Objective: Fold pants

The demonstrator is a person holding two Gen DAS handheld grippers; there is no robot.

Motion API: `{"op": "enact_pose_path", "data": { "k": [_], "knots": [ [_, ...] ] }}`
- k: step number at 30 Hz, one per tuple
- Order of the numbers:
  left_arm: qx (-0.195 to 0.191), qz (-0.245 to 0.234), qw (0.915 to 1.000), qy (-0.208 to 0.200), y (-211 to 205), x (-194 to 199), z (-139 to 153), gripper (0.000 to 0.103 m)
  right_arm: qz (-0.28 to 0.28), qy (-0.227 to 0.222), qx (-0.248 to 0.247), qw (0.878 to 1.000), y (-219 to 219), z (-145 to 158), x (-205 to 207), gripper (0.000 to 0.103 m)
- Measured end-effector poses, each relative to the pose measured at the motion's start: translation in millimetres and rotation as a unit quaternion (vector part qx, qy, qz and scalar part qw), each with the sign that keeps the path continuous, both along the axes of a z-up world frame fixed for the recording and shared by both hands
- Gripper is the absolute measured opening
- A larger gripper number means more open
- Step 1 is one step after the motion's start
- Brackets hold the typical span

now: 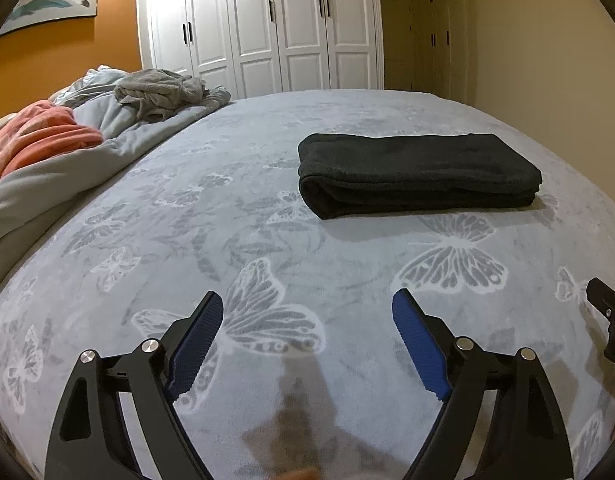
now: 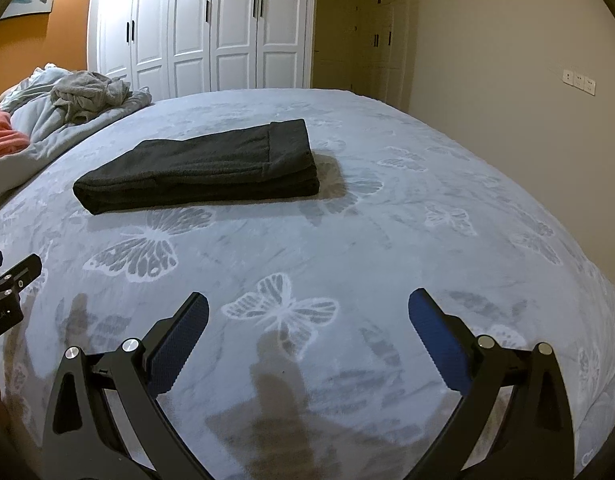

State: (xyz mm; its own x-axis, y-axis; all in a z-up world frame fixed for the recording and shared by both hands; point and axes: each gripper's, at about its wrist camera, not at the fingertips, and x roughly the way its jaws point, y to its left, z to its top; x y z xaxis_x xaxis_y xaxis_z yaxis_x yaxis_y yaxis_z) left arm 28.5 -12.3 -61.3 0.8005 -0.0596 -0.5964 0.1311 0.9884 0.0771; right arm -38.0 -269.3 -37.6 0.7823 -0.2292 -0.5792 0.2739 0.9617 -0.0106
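White wardrobe doors (image 1: 263,24) stood behind a bed spread with a grey butterfly-print blanket (image 1: 235,216). Black pants (image 1: 415,172) lay folded flat on it, well ahead of both grippers. Left gripper (image 1: 307,312) and right gripper (image 2: 307,312) hovered over bare blanket, fingers spread apart, gripping nothing.

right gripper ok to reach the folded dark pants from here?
Probably yes: the right gripper is open and empty, with only bare butterfly-print bedspread between it and the folded dark grey pants.
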Motion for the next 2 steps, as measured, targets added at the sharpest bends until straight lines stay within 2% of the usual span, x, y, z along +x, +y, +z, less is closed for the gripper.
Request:
{"op": "enact_pose_path", "data": {
  "k": [2],
  "knots": [
    [0.0, 0.0, 1.0, 0.0, -0.3, -0.1, -0.2, 0.084, 0.0, 0.002, 0.0, 1.0, 0.6, -0.6, 0.4, 0.098]
  ]
}}
